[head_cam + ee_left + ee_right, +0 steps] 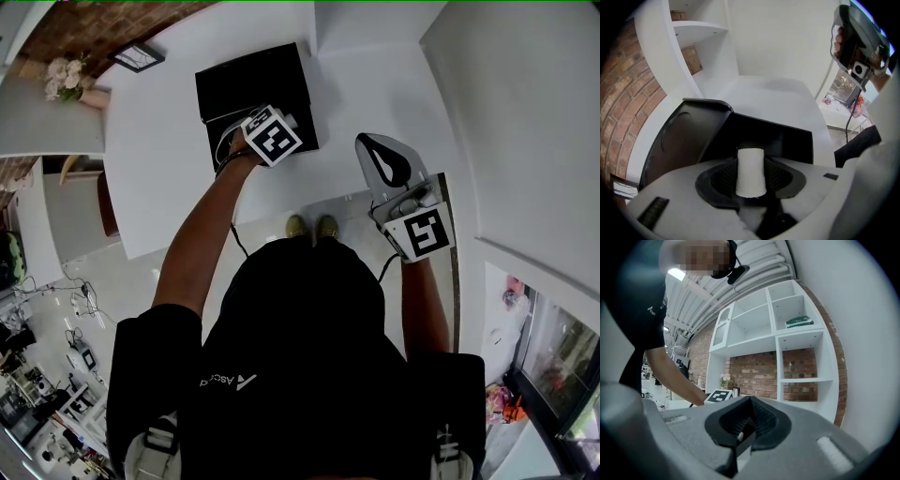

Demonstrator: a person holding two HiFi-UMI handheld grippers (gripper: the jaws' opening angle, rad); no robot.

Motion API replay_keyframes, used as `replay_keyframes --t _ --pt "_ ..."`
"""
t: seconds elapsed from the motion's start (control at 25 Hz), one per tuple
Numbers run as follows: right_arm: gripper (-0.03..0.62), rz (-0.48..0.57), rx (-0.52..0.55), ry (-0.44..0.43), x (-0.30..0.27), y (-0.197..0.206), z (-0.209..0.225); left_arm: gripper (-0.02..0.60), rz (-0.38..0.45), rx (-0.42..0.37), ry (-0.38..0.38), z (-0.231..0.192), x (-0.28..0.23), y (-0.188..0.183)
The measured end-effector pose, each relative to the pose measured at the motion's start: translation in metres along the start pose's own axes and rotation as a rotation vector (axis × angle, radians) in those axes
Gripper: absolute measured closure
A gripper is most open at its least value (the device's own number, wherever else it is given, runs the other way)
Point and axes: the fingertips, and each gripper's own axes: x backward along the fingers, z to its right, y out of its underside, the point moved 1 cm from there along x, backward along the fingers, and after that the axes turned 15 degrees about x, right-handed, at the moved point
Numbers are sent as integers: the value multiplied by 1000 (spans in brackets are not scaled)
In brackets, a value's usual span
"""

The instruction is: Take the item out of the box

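Observation:
A black box (pixel 253 89) lies open on the white table (pixel 159 178). The left gripper view shows its lid (pixel 684 136) swung up to the left and its dark inside (pixel 778 136). My left gripper (pixel 273 137) hangs over the box's near edge. Between its ribbed pads (pixel 750 161) stands a small white tapered item (pixel 750 178), upright, with both pads against its sides. My right gripper (pixel 389 167) is held off to the right of the table, away from the box. Its jaws (pixel 749 404) are together with nothing between them, and it also appears high on the right (pixel 858 42).
A small picture frame (pixel 137 57) and a vase of flowers (pixel 64 75) stand at the table's far left. A white shelf unit (pixel 787 333) against a brick wall holds a green book (pixel 799 322). A white wall (pixel 525 112) runs along the right.

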Motion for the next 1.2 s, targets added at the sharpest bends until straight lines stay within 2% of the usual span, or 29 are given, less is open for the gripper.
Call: replay_keyframes --t 0.24,0.48,0.64,0.96,1.2 --pt "592 -2 -2 -15 -7 0 -5 410 83 26 4 2 17 -8" --pt "592 52 19 -29 -18 -11 -8 410 260 93 15 6 59 -25" --pt "592 47 38 -41 -24 -20 -11 410 436 122 25 10 102 -39" --pt "592 87 34 -56 -34 -48 -18 410 867 157 135 33 200 -60" --pt "592 123 11 -69 -35 -66 -26 410 1114 195 190 49 261 -63"
